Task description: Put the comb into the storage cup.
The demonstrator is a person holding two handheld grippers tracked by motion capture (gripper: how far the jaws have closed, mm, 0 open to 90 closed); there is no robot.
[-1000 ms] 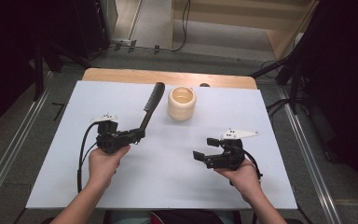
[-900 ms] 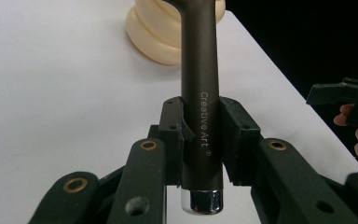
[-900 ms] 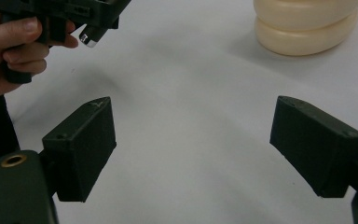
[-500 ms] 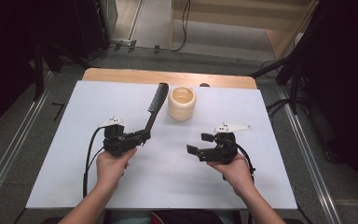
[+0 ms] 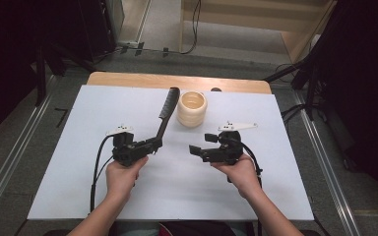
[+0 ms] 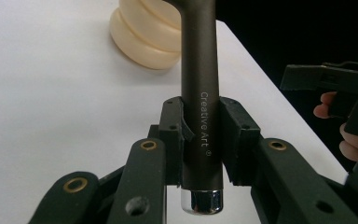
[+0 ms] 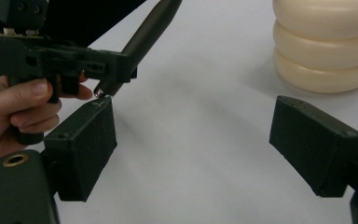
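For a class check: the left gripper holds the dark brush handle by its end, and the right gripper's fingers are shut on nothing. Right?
Not quite: the right gripper has its fingers wide open, as the right gripper view shows. The left gripper does hold the dark brush handle by its end.

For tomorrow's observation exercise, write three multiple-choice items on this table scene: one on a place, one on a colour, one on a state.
1. Where does the cream holder stand?
A. at the far middle of the white table
B. at the near left corner
C. on the floor

2. What colour is the handle of the brush?
A. red
B. dark grey-brown
C. yellow

3. How does the right gripper stand?
A. shut on the holder
B. shut on the brush
C. open, nothing between its fingers

Key: 1 A, the high view shows it by the far edge. 2 B, the left gripper view shows the dark handle clamped in the left gripper. 3 C, the right gripper view shows bare table between its fingers.
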